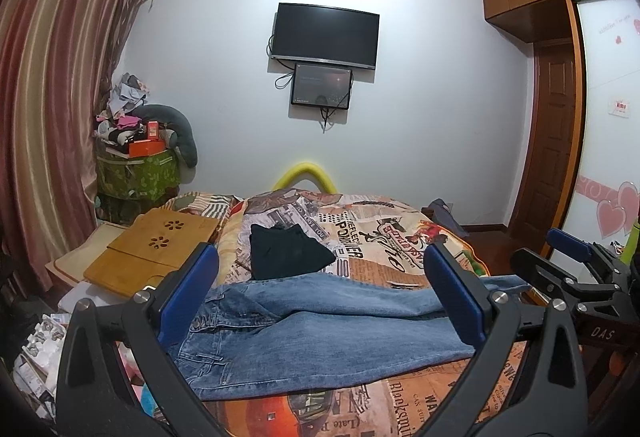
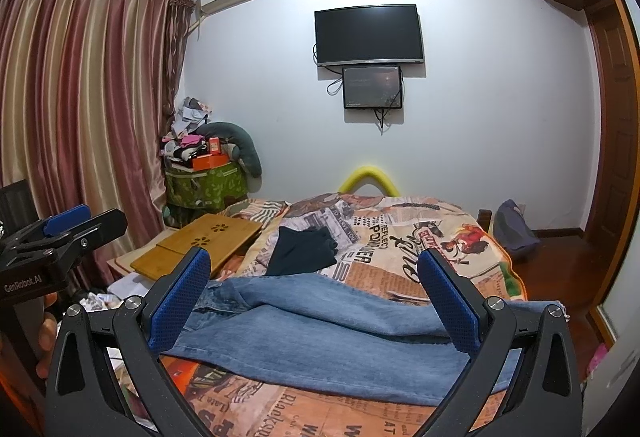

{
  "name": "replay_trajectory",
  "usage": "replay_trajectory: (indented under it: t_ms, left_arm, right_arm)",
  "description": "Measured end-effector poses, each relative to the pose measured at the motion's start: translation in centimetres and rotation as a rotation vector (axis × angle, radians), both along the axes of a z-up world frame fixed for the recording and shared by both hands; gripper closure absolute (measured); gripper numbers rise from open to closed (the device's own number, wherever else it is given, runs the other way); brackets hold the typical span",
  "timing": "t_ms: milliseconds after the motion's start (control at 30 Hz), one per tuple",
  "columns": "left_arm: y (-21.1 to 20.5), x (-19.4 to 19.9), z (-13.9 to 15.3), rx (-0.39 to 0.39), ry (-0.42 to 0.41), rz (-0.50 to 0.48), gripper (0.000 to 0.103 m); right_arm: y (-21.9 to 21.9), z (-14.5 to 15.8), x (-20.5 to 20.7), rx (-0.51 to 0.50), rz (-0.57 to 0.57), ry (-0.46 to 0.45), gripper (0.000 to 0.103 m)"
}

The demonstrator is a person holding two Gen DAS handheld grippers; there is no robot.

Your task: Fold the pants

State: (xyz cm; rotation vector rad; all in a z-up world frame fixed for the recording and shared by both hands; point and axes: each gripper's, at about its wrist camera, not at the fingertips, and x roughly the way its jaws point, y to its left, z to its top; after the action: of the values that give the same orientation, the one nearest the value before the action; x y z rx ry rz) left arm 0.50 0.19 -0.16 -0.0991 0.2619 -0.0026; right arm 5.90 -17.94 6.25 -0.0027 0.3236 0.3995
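Blue jeans lie across the near part of the bed, one leg laid over the other, waistband at the left and leg ends at the right; they also show in the right wrist view. My left gripper is open and empty, held above the jeans' waist half. My right gripper is open and empty above the jeans' leg half. The right gripper also shows at the right edge of the left wrist view. The left gripper shows at the left edge of the right wrist view.
The bed has a newspaper-print cover. A folded dark garment lies behind the jeans. A bamboo lap desk sits at the bed's left. Clutter lies on the floor at left. A wardrobe stands at the right.
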Motion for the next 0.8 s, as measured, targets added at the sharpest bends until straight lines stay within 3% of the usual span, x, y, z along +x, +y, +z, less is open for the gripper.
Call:
replay_trajectory:
  t_ms: [800]
  left_arm:
    - [0.18, -0.14, -0.27, -0.010, -0.004, 0.004, 0.000]
  right_arm:
    - [-0.38, 0.25, 0.03, -0.006, -0.001, 0.002, 0.000]
